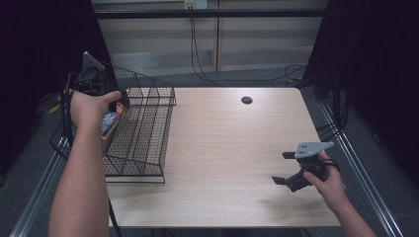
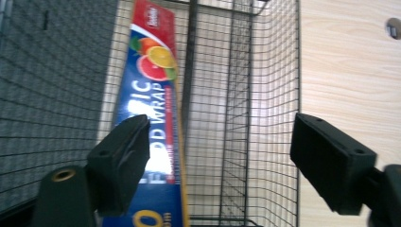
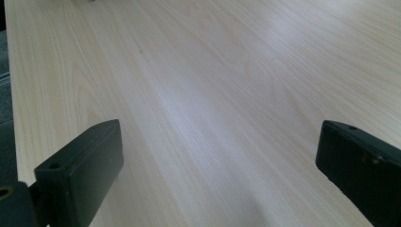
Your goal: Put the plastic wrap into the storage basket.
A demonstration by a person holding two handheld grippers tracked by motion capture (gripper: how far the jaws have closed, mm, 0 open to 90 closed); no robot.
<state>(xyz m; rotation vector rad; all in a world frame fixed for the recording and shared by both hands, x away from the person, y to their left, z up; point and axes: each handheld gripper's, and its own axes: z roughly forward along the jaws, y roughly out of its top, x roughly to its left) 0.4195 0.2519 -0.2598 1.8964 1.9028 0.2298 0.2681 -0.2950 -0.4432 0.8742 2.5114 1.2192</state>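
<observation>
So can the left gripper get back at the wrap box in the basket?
Probably yes. The left gripper hangs open right above the wrap box, and the wire basket is open on top, so nothing blocks a straight drop.

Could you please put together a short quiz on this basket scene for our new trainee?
1. True or false: the food wrap box lies inside the wire basket.
2. Which gripper hovers over the basket: A) left gripper, B) right gripper?
3. What lies between the right gripper's jaws?

Key:
1. True; it lies along the basket's left compartment.
2. A; its jaws stand apart above the box, not pressing it.
3. Nothing but bare table; its jaws stand open.
</observation>
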